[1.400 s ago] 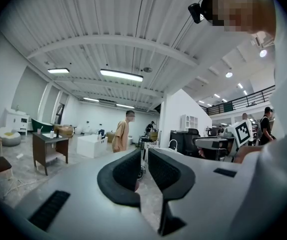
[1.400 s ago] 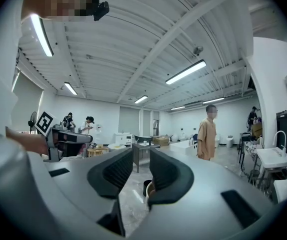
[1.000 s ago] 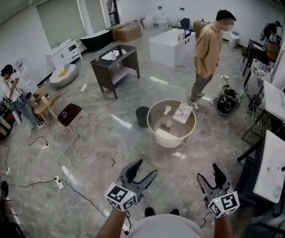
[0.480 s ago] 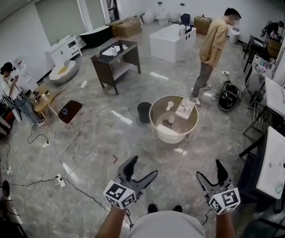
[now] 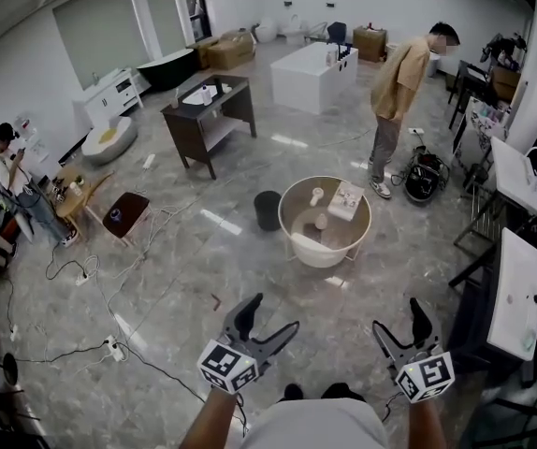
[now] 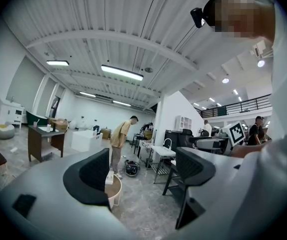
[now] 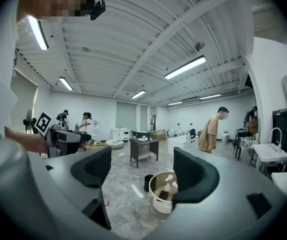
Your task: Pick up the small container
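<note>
A round white tub-like stand (image 5: 297, 248) sits on the floor ahead of me. On its tan top lie a small round container (image 5: 321, 221), a small white bottle (image 5: 317, 195) and a flat box (image 5: 347, 199). My left gripper (image 5: 273, 314) and right gripper (image 5: 399, 318) hover low in front of me, well short of the stand. Both have just been opening and now stand open with nothing between their jaws. The left gripper (image 6: 143, 171) sees the stand (image 6: 114, 191) past its left jaw. The right gripper (image 7: 142, 170) sees the stand (image 7: 161, 196) beside its right jaw.
A person in a tan shirt (image 5: 395, 87) stands just beyond the stand. A black bin (image 5: 268, 209) sits at its left. A dark wooden table (image 5: 208, 120) is farther back, cables (image 5: 109, 344) trail over the floor at left, and white counters (image 5: 516, 288) line the right.
Both grippers' jaws stand wider than a second ago. Both grippers have shifted a little in the head view, and the person in tan has moved slightly back and right.
</note>
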### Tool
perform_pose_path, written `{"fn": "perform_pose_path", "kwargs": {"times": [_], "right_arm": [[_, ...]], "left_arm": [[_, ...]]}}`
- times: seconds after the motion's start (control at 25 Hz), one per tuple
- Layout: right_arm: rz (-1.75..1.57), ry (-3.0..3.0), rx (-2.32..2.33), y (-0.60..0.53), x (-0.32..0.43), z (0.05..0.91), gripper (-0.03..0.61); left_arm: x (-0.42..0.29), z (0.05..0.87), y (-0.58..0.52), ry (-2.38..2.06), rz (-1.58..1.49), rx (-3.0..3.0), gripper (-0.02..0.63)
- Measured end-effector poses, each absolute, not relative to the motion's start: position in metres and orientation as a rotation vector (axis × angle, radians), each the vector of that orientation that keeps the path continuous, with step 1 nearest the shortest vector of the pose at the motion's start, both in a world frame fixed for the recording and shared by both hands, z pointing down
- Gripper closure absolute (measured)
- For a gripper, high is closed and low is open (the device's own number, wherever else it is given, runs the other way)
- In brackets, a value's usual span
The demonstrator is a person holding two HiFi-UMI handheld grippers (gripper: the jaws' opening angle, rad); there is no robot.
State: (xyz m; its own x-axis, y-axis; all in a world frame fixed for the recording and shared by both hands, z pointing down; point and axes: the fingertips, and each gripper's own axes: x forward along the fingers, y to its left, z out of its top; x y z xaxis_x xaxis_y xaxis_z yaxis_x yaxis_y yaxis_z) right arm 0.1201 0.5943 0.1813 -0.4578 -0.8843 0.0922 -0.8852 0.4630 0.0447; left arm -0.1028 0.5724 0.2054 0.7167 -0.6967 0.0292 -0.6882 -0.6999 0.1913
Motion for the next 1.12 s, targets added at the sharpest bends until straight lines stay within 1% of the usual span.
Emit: {"fn": "perform_pose_path", "kwargs": {"times": [0.32, 0.56, 0.76, 1.12], "right_arm": [[0.070, -2.582, 1.606, 0.593, 0.111, 0.190, 0.178], [0.104, -2.580, 1.582, 0.571, 0.108, 0.202, 0.181], [0.122, -2.596, 1.558, 0.533, 0.117, 0.209, 0.181], [0.152, -2.609, 1.505, 0.437, 0.150, 0.217, 0.181]], "left_arm": [[-0.117, 0.214, 0.569, -1.095, -0.048, 2.726, 0.195], [-0.119, 0.223, 0.548, -1.102, -0.036, 2.703, 0.196], [-0.110, 0.229, 0.517, -1.118, -0.022, 2.687, 0.196], [-0.071, 0.233, 0.430, -1.142, 0.015, 2.679, 0.196]]}}
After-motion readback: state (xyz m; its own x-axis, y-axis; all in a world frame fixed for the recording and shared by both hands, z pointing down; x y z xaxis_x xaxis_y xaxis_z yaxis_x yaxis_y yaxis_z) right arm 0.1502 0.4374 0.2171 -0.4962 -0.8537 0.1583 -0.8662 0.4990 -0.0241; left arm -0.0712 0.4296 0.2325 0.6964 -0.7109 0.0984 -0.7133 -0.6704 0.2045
